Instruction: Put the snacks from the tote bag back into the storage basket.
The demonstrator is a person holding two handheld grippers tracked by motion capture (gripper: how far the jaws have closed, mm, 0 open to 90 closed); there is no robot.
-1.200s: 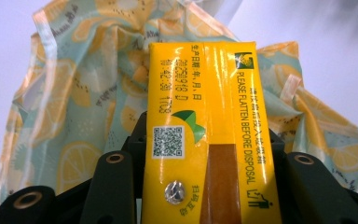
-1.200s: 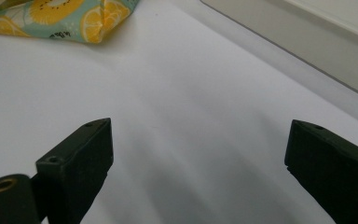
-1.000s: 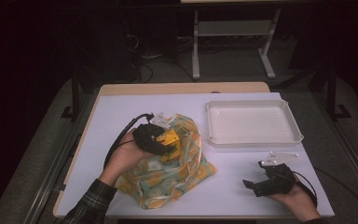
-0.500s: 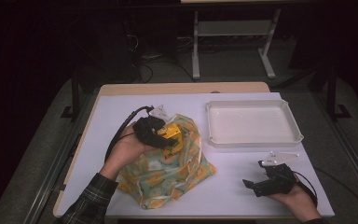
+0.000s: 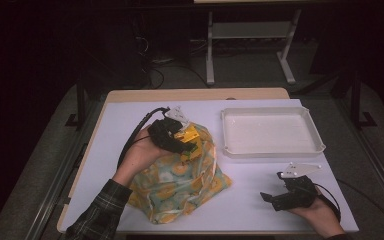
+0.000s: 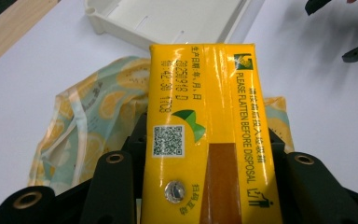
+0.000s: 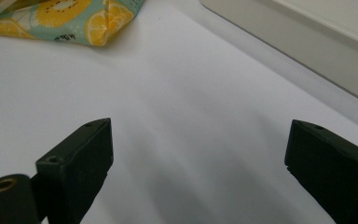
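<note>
We hold a yellow rectangular drink carton (image 6: 205,135) clamped between the jaws of our left gripper (image 5: 180,142), the black pads pressing on both of its long sides in the left gripper view. The carton's printed face, with a square code and a foil straw hole, turns toward that camera. In the high view the carton sits just above the top of a soft fabric drawstring bag printed with orange and lemon slices (image 5: 180,182), which lies slumped on the white tabletop (image 5: 260,200) near its front edge. Our left hand (image 5: 140,155) rests against the bag's upper left side

A shallow white plastic tray (image 5: 272,150) stands to the right of the bag, apart from it, toward the far side of the tabletop

Our right gripper (image 5: 275,197) lies low near the front right corner of the tabletop, well apart from the bag. Its jaws stand wide and released in the right gripper view, with bare tabletop between them
</note>
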